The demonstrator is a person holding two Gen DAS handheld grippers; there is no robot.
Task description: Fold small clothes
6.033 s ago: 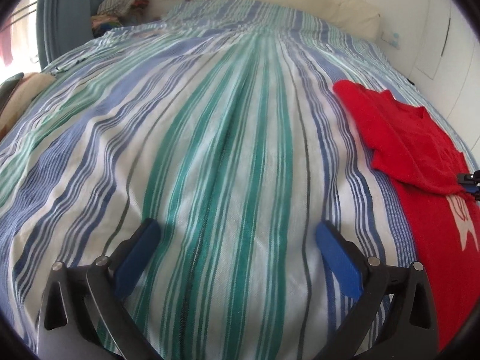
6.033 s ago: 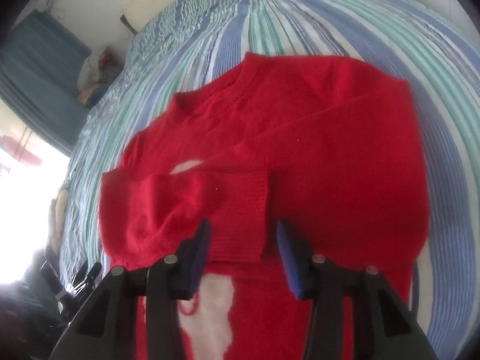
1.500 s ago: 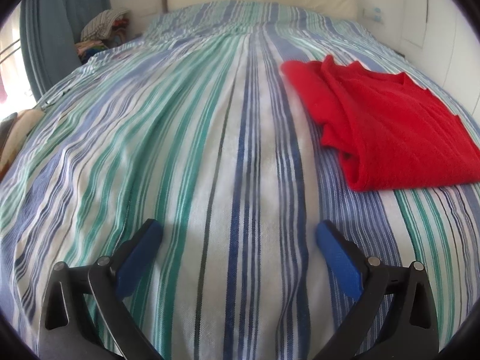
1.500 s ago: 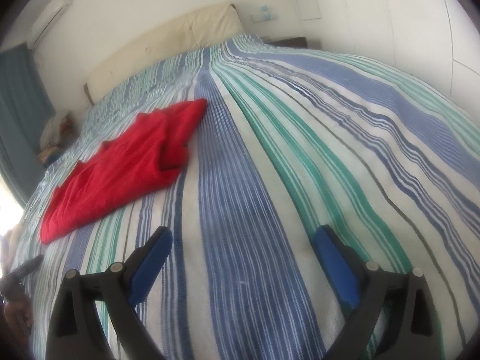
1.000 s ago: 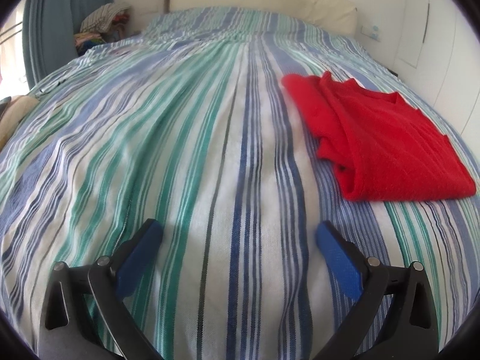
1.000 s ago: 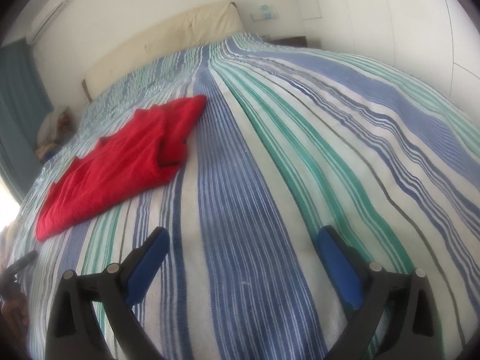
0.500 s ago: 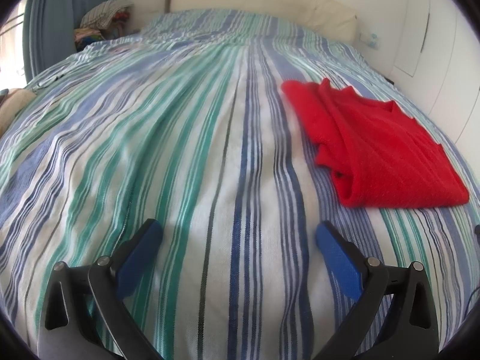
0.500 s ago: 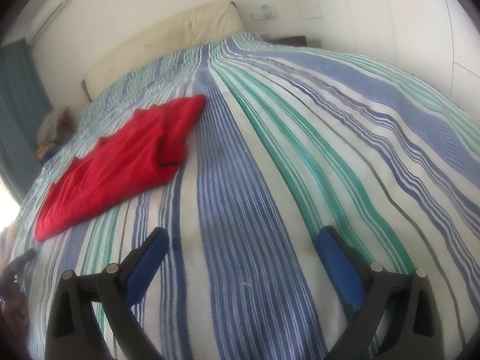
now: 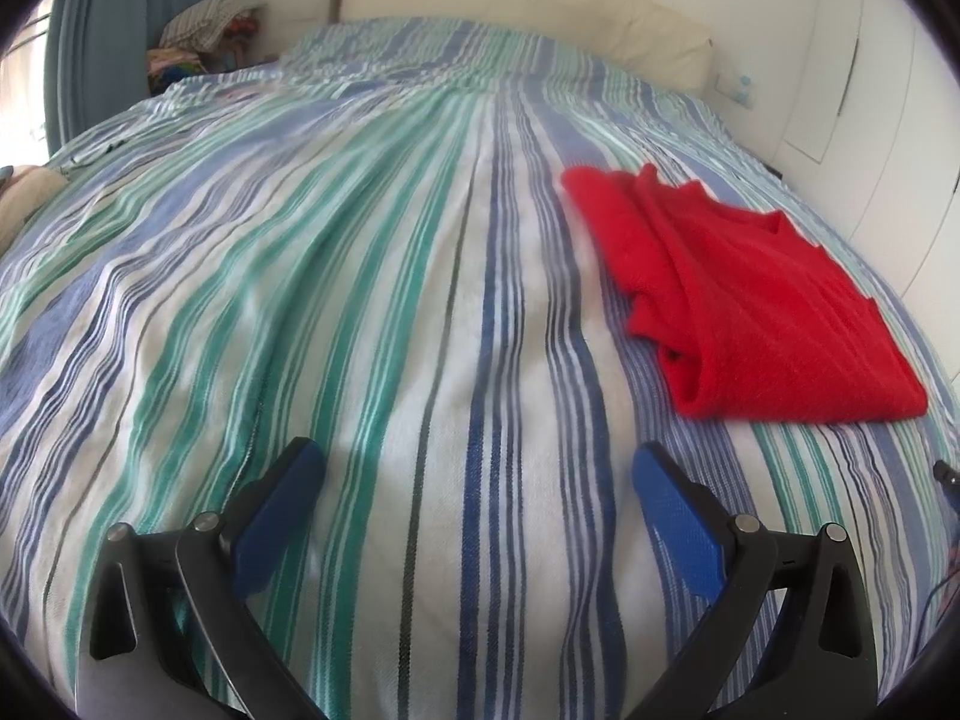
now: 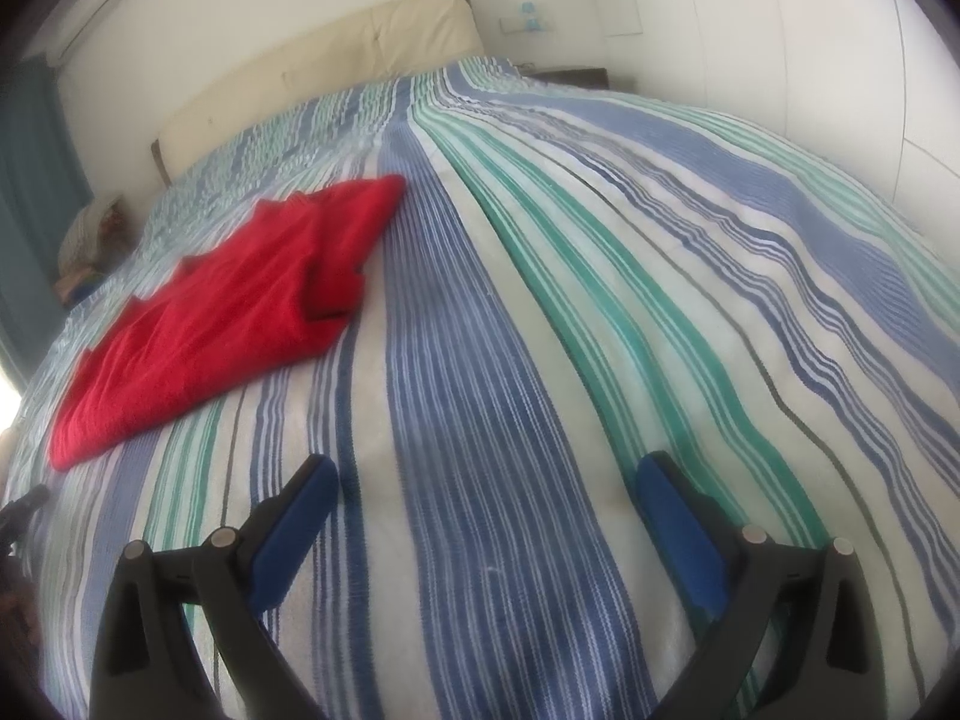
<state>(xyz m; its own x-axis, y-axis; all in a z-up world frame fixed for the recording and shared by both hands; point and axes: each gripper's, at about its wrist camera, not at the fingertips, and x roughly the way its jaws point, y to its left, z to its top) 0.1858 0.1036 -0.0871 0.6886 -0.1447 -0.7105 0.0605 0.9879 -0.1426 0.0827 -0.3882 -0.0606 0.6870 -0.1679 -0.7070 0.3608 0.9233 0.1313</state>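
Both tongs, left tongs and right tongs, hover spread wide and empty. The folded red sweater lies on the striped bed between them, ahead-right of the left and ahead-left of the right, its long axis running toward the headboard. Neither looks clearly nearer.

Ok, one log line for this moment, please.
sweater: folded, on bed | left gripper: open, empty | right gripper: open, empty | both clear of sweater
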